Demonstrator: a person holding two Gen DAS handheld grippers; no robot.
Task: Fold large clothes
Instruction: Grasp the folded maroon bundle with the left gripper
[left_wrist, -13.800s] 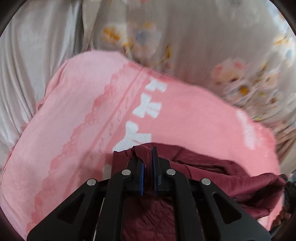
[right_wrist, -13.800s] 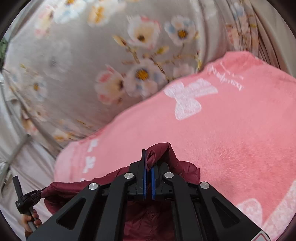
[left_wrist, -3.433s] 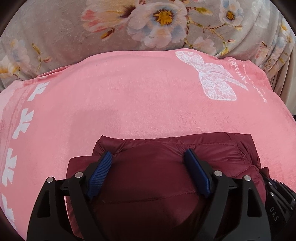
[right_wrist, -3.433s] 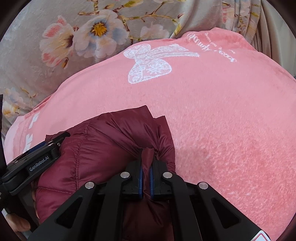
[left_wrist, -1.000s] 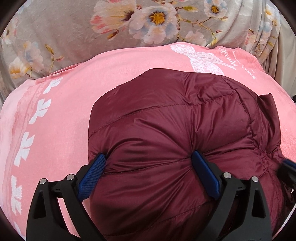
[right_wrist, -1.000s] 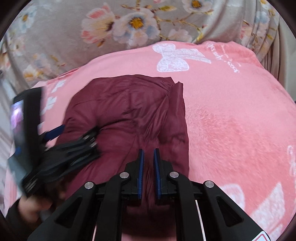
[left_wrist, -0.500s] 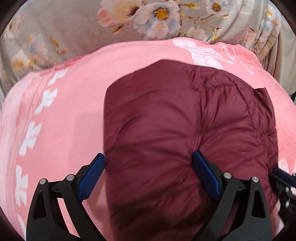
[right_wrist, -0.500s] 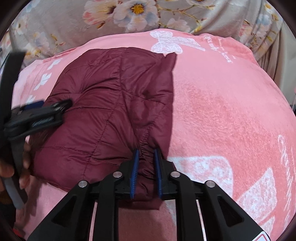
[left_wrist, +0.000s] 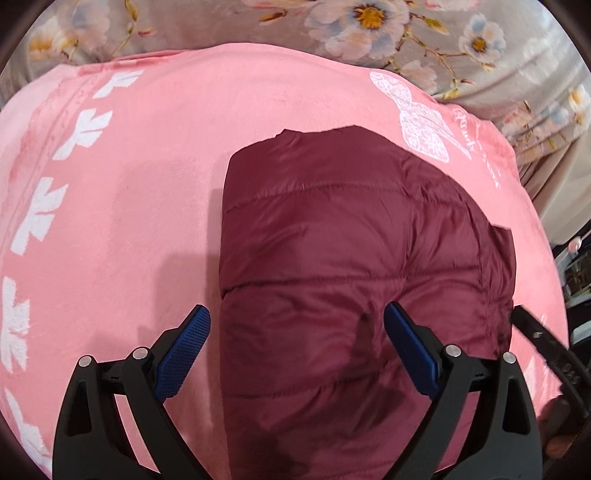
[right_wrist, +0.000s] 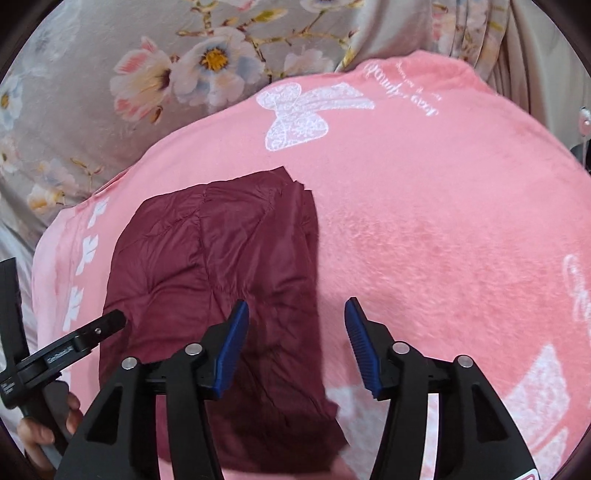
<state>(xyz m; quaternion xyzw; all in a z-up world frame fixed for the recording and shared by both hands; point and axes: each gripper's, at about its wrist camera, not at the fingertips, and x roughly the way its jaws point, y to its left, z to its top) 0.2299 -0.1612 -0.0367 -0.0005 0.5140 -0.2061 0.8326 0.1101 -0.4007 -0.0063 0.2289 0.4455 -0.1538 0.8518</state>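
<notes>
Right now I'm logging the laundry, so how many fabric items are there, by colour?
Maroon: 1, the quilted jacket.
Pink: 1, the bow-print blanket.
Grey floral: 1, the bedsheet.
Total: 3.

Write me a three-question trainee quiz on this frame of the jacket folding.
1. True or false: the right gripper is clamped on the jacket.
2. What does the jacket lie on? A) floral sheet B) pink blanket C) bare floor
3. Fill in: the left gripper's jaws stand ____.

Key: 1. False, it is open. 2. B, the pink blanket; the floral sheet lies beyond it. 3. Open.
</notes>
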